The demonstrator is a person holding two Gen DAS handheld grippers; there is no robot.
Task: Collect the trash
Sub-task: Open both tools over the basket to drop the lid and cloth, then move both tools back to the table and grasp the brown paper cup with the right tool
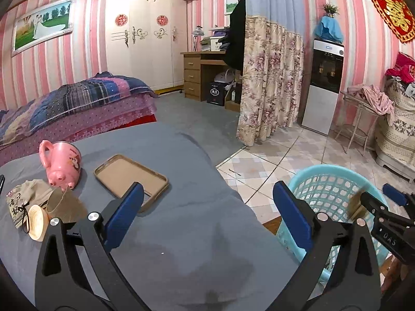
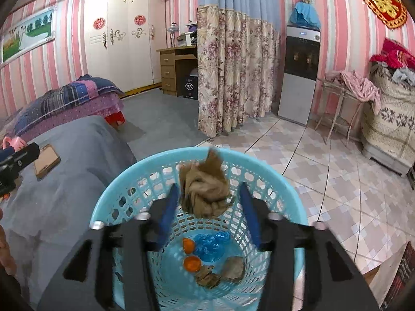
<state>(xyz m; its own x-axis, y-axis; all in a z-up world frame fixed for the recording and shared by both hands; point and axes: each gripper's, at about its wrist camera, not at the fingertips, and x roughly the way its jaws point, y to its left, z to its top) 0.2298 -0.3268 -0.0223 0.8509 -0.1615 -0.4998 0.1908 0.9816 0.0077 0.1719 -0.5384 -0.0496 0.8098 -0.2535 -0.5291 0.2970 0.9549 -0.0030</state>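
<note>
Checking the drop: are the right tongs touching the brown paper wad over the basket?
Apart. The right wrist view shows the paper wad between the open right tongs, with basket mesh visible on both sides of it.

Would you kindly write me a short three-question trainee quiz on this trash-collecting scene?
1. True or false: the left gripper holds the pink mug.
2. What is below the brown crumpled paper? A) bed B) blue basket C) floor tiles
3. Fill in: the right gripper is ____ around the paper.

Key: 1 false, it is open and holds nothing. 2 B. 3 open, its fingers appear apart from the paper.
</note>
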